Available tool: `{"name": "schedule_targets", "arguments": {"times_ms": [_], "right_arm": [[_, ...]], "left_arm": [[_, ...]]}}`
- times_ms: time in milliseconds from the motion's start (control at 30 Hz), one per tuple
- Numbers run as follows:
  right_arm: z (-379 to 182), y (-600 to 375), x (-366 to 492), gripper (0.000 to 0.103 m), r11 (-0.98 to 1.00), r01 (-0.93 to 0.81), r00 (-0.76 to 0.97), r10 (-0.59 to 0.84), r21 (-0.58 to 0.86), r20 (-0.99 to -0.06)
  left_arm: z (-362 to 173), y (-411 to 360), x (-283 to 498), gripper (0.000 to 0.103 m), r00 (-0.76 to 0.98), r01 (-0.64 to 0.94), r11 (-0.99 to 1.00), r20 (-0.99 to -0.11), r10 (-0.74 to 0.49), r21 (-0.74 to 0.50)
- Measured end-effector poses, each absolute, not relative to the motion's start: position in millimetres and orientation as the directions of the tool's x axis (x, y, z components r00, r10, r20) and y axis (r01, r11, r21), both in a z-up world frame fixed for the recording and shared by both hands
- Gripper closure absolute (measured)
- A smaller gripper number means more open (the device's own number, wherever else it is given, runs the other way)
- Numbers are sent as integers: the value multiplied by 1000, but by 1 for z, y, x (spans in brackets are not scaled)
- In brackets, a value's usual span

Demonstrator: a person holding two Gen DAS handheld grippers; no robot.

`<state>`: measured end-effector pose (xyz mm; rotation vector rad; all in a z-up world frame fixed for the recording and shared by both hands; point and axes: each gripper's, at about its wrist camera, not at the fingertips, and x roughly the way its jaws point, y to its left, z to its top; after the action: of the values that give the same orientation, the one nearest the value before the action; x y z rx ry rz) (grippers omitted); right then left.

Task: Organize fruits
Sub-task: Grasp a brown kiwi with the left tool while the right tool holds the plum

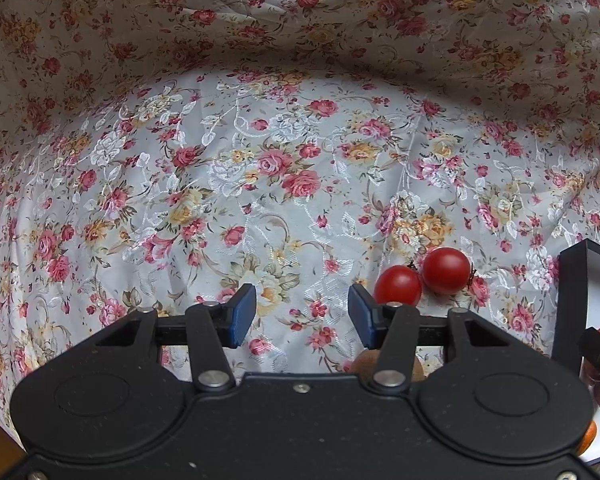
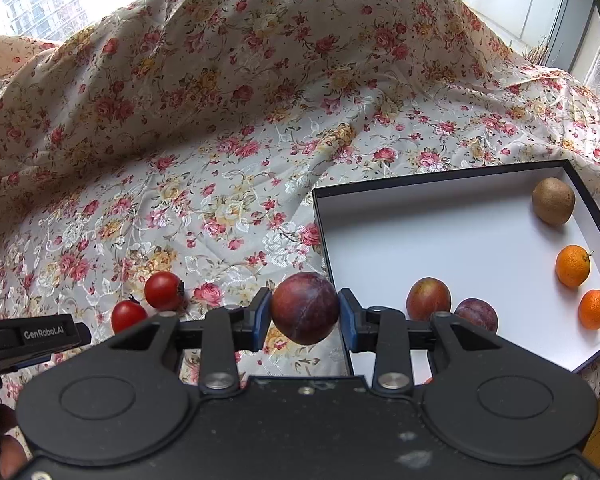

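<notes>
right gripper [image 2: 305,316]: blue pads pinch a dark red plum [image 2: 305,308] from both sides; plum is lifted off the cloth, just outside the near-left corner of the box
left gripper [image 1: 302,316]: jaws spread wide, nothing between them; only floral cloth [image 1: 180,160] under the gap; right pad sits just beside the nearer tomato [image 1: 398,285], contact unclear
tomatoes: two red ones on the cloth; farther tomato [image 1: 446,271] touches the nearer one; both lie left of the box in the right wrist view
box [image 2: 420,232]: shallow, white inside, dark rim; holds a kiwi [image 2: 553,201] in the far right corner, two oranges [image 2: 573,266] [image 2: 593,309] along the right wall, two plums [image 2: 428,299] [image 2: 476,314] near the front edge
box edges: left wall [image 2: 320,232] is just right of the held plum; corner of the box [image 1: 572,280] shows at the right edge of the left wrist view
open room: middle and far-left of the box floor are bare; cloth ahead of the left gripper is bare up to the draped fold [image 1: 300,40] at the back
partly hidden: brown round thing [image 1: 362,364] under the left gripper body; cannot tell what it is
</notes>
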<state>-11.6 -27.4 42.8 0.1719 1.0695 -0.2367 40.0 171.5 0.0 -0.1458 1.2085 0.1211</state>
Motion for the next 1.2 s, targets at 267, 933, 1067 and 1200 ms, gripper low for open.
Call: {"name": "schedule_targets", "arguments": {"times_ms": [267,933,1067,1200], "right_arm": [[33,-26,-9,67,968,242,438,-53,61,-897],[37,-40,4,67,936,336,461,-69,102,-885],[37,-37,5,67,934,340,463,-68,106,-884],[36,-34,8,67,935,337,461,-66,106,-885]], "left_arm": [[7,164,26,45,353,-169,982,-936,-16,-80],[-12,123,4,40,311,-16,998,-948,-60,-68],[-25,120,8,41,287,-25,997,-956,-62,-73],[-27,128,11,41,283,-62,994,-957,-69,-90]]}}
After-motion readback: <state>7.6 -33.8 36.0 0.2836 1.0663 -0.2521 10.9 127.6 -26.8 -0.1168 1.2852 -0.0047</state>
